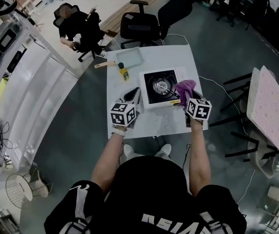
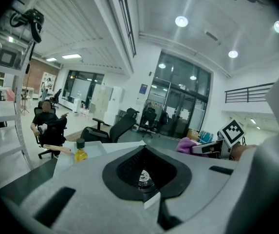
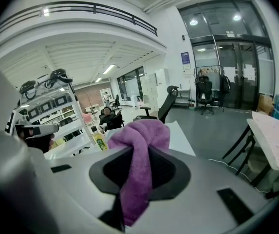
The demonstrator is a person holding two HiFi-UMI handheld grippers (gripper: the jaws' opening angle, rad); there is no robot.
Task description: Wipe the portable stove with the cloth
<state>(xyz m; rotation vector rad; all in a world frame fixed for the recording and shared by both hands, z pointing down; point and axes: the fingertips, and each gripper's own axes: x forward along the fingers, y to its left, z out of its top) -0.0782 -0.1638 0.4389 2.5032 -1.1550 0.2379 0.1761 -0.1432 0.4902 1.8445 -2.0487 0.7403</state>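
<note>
The portable stove (image 1: 161,86), white with a black top and a round burner, stands on the white table (image 1: 178,57). A purple cloth (image 1: 185,87) hangs over the stove's right edge, and my right gripper (image 1: 182,99) is shut on it. In the right gripper view the cloth (image 3: 141,145) bunches above the jaws and hangs down between them. My left gripper (image 1: 135,96) sits just left of the stove, with its jaws together and nothing between them. Through its jaw opening the burner (image 2: 143,177) shows. The cloth (image 2: 187,144) is also in the left gripper view.
A yellow bottle (image 1: 123,72), a pale tray (image 1: 129,57) and a wooden-handled tool (image 1: 105,65) lie at the table's far left. Office chairs (image 1: 139,26) stand beyond the table, one with a seated person (image 1: 76,26). A folding table (image 1: 270,106) stands to the right.
</note>
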